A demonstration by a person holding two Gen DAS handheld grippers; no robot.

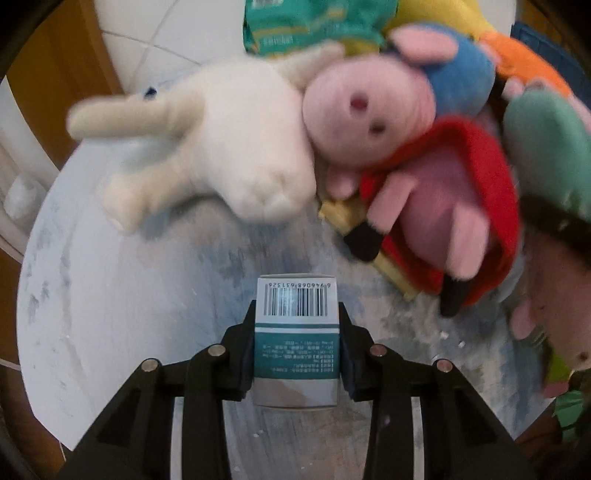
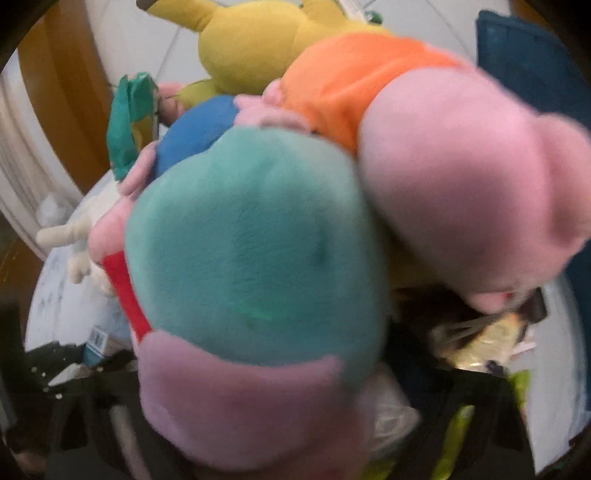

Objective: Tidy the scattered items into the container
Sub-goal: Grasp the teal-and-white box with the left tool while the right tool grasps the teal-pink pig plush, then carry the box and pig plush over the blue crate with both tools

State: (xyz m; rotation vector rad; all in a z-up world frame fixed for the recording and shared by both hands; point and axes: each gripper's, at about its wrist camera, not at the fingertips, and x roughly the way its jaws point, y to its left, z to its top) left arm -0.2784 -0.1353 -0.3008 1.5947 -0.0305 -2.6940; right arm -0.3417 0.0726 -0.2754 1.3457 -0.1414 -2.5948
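My left gripper is shut on a small white and teal box with a barcode, held over a round pale blue table. Beyond it lie a white plush and a pink pig plush in a red dress. In the right wrist view a pig plush in a teal dress fills the frame and hides my right gripper's fingers. A pig plush in orange lies beside it. The blue container is at the upper right.
A yellow plush, a pig plush in blue and a teal packet lie at the table's far side. A yellow flat item lies under the red-dress pig. Packets lie at lower right. White tiled floor lies beyond.
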